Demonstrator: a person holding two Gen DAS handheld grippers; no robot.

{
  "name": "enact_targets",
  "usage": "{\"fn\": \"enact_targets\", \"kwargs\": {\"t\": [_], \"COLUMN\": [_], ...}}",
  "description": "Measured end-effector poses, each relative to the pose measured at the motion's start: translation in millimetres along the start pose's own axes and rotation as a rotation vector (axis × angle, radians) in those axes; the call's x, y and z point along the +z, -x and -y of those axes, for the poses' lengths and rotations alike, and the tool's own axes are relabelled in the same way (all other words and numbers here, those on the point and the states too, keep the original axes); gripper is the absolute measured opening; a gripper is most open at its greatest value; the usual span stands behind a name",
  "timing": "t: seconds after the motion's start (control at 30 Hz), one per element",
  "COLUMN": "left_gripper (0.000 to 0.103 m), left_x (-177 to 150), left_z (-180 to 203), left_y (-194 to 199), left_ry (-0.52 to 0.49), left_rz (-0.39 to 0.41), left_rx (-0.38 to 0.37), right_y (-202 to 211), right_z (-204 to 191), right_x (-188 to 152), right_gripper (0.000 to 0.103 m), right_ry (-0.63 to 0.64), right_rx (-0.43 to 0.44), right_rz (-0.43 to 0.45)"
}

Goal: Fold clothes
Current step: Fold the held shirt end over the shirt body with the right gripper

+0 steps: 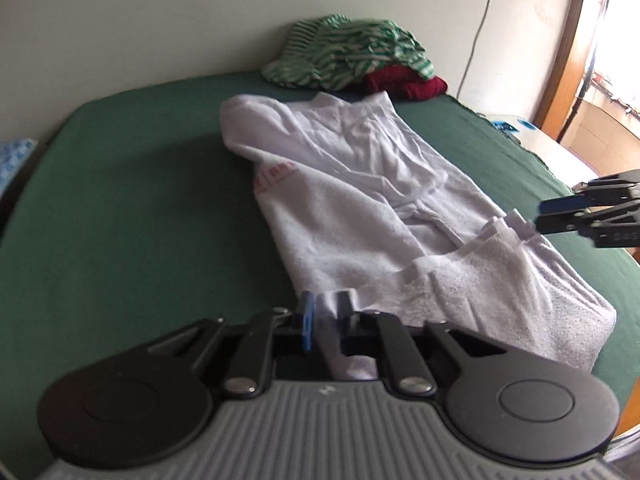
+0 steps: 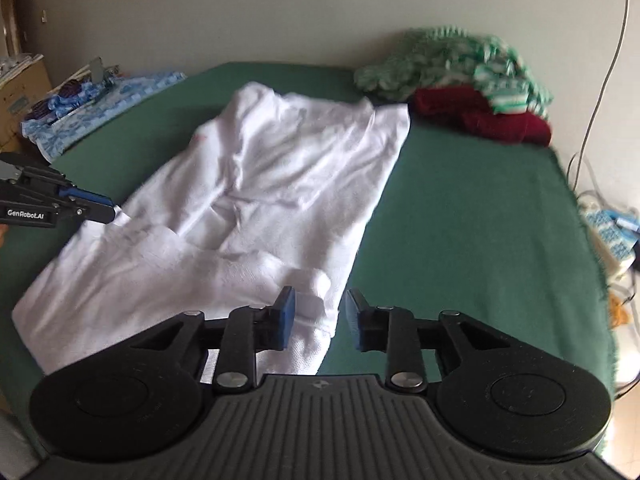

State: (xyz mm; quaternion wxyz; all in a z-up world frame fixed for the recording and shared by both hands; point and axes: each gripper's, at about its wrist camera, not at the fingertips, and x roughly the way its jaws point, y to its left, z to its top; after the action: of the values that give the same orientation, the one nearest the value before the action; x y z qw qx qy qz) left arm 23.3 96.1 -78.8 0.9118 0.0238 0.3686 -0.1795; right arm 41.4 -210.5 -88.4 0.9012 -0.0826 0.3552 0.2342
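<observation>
White garment (image 1: 360, 208) lies spread along green bed cover (image 1: 132, 208), crumpled, w/ faint red print near its left edge. Left wrist view: left gripper (image 1: 323, 312) has its fingers drawn close together, a fold of the white cloth pinched btwn them at the garment's near edge. Right gripper (image 1: 536, 222) comes in from the right, tips at a raised bit of the cloth's right side; whether it grips can't be told from here. Green-striped clothes (image 1: 348, 56) sit piled on a dark red garment (image 1: 408, 84) at the far end by the wall, just beyond the white one.

Right wrist view: right gripper (image 2: 320, 312) is partly open, blue pads apart, a small roll of white cloth (image 2: 224, 200) lying btwn them, not squeezed. Left gripper (image 2: 108, 212) shows at left, tips closed at the cloth's left edge. Blue patterned fabric (image 2: 100, 108) lies beyond the bed's far left corner. Striped pile is blurred here.
</observation>
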Motion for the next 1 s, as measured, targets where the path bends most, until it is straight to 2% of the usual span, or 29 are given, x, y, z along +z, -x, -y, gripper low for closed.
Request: {"fn": "enact_targets", "kwargs": {"t": [0.07,0.1,0.17,0.2,0.27,0.37,0.4,0.47,0.53,0.6,0.67,0.7,0.77,0.8,0.83,0.9,1.0], "left_gripper": [0.009,0.009,0.01,0.01,0.017,0.017,0.016,0.016,0.016,0.013,0.013,0.013,0.02,0.021,0.021,0.021,0.018], "left_x": [0.3,-1.7,-5.7,-7.7,-12.4,-30.8,-37.3,-39.5,-41.8,-43.3,-38.4,-38.1,-43.9,-49.6,-52.7,-51.0,-49.6], "left_z": [-0.4,5.8,18.1,24.2,36.5,51.3,52.7,51.7,50.6,49.6,51.7,55.8,64.2,65.0,64.1,59.6,48.1], "left_y": [19.4,21.6,26.1,28.4,30.6,8.7,7.7,12.0,16.4,21.0,25.9,24.6,17.9,16.9,19.4,24.0,43.9], "left_ry": [-0.003,0.005,0.02,0.027,0.042,0.021,-0.005,-0.026,-0.046,-0.061,-0.043,-0.056,-0.103,-0.116,-0.118,-0.105,-0.067], "left_rz": [0.014,0.013,0.012,0.011,0.005,-0.074,-0.072,-0.068,-0.064,-0.058,-0.04,-0.044,-0.063,-0.06,-0.042,-0.058,-0.069], "left_rx": [0.014,-0.018,-0.081,-0.113,-0.169,-0.12,-0.089,-0.081,-0.073,-0.068,-0.087,-0.09,-0.069,-0.054,-0.049,-0.031,-0.022], "right_y": [16.6,22.5,17.0,10.6,2.5,-3.0,-4.8,-5.6,-4.5,1.5,8.7,6.0,0.6,-1.8,-0.5,4.8,28.0], "right_z": [-6.1,-9.2,-17.1,-21.4,-22.8,-14.7,-12.0,-4.9,1.5,-0.5,-9.2,-12.7,-19.6,-19.2,-14.0,-3.6,4.5], "right_x": [0.1,-1.1,-10.0,-15.1,-21.9,-27.0,-28.7,-31.8,-30.6,-25.0,-22.4,-24.7,-29.2,-33.9,-36.7,-39.1,-41.2], "right_gripper": [0.029,0.03,0.028,0.027,0.027,0.023,0.023,0.019,0.019,0.025,0.024,0.024,0.024,0.02,0.012,0.013,0.024], "right_ry": [0.006,-0.002,-0.06,-0.058,-0.07,-0.107,-0.119,-0.147,-0.204,-0.25,-0.247,-0.233,-0.205,-0.183,-0.195,-0.229,-0.225], "right_rx": [0.064,0.109,0.2,0.201,0.186,0.138,0.122,0.098,0.097,0.128,0.222,0.222,0.221,0.19,0.175,0.15,0.163], "right_rz": [0.009,0.005,-0.059,-0.073,-0.083,-0.07,-0.065,-0.058,-0.068,-0.064,-0.043,-0.067,-0.114,-0.117,-0.105,-0.104,-0.124]}}
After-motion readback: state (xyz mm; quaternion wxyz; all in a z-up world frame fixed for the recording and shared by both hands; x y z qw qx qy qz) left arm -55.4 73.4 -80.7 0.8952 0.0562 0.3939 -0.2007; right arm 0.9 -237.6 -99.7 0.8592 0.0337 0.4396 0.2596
